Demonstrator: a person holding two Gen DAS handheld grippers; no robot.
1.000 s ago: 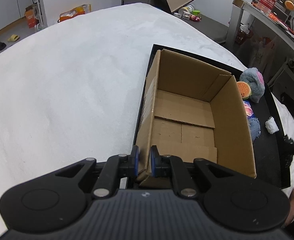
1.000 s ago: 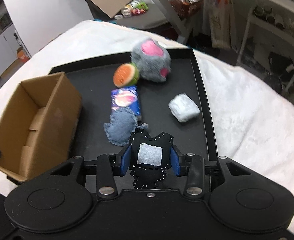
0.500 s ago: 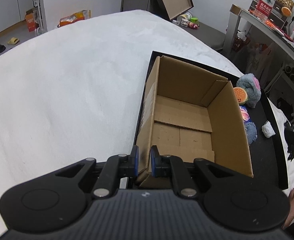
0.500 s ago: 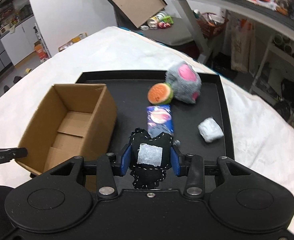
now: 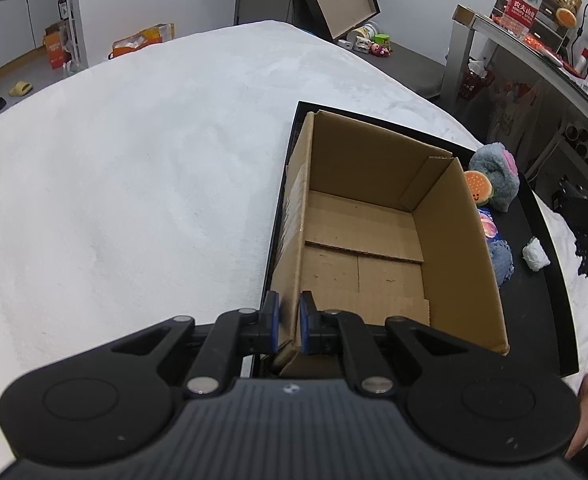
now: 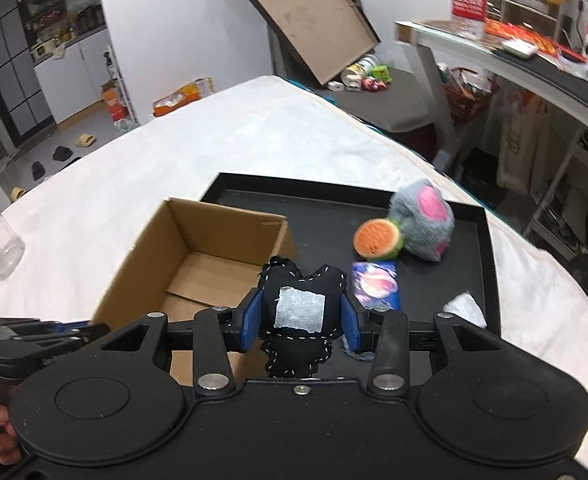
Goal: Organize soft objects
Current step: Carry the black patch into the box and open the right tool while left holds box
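Nothing lies in the box (image 5: 366,240) yet: its floor is bare cardboard. The left gripper (image 5: 288,322) has its fingers clamped on the box's near wall, steadying it on the tray (image 6: 490,248), while the right gripper (image 6: 301,316) has its fingers shut on a black stitched toy (image 6: 300,312), held in the air near the box's right wall. Judging by this, the first toy is about to go in, and four remain on the tray to the right: the grey plush (image 6: 424,220), burger toy (image 6: 378,239), blue packet (image 6: 376,286) and white wad (image 6: 464,308).

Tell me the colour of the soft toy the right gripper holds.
Black with white stitching and a pale patch; clearest in the right wrist view.
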